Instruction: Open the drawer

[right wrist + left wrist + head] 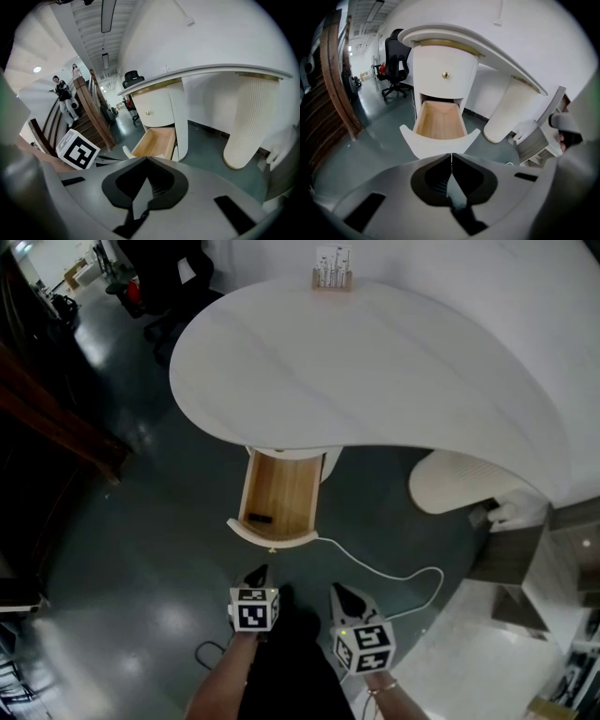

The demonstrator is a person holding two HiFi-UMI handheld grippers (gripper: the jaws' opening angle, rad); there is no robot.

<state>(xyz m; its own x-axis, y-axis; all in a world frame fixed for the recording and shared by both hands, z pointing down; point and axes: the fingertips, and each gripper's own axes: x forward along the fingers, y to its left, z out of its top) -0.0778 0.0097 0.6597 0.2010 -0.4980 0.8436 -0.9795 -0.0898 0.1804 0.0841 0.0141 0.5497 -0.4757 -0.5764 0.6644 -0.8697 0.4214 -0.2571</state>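
Observation:
The lower drawer [279, 489] of the white curved desk [375, 362] stands pulled out, its wooden inside bare except for a small dark thing [260, 518] near the front panel. My left gripper [256, 574] hangs over the floor just in front of that panel, shut and holding nothing. In the left gripper view its jaws [451, 157] meet, with the drawer [438, 123] ahead below a closed drawer with a brass knob [446, 75]. My right gripper [338, 592] is beside it to the right, shut and holding nothing [146, 159]; the drawer [157, 143] lies ahead to its left.
A white cable [394, 574] runs across the dark floor from the drawer front. A ribbed white desk leg [450, 484] stands to the right. A small holder [332, 277] sits on the desk's far edge. A black office chair [396, 63] and a wooden stair [56, 418] are at the left.

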